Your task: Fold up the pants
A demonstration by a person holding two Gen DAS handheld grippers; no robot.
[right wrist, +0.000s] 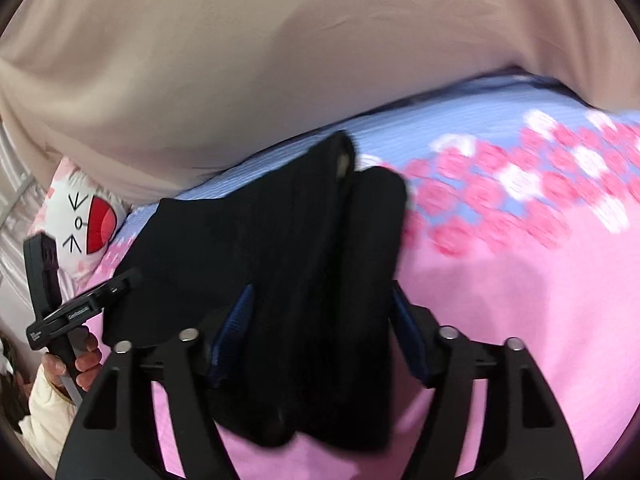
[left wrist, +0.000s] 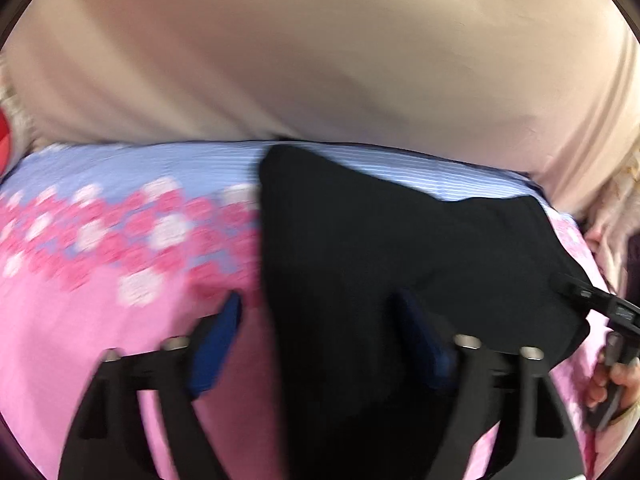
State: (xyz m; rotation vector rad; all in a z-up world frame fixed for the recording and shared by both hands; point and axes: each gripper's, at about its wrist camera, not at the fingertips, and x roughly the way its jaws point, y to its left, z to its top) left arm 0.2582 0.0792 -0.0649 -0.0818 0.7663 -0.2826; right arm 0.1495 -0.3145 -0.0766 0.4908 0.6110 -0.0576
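Both claws over black pants on a pink bed.

The pants lie bunched on the pink sheet, their far end reaching the blue striped band with pink and white flowers near the beige headboard. The right claw has its blue pads on either side of a thick fold of the pants, pinching it. The left claw is spread wide: its left pad sits over bare sheet and its right pad over the pants, gripping nothing. From the left view, the right claw shows at the pants' right edge. A cartoon-face pillow lies at the bed's left.
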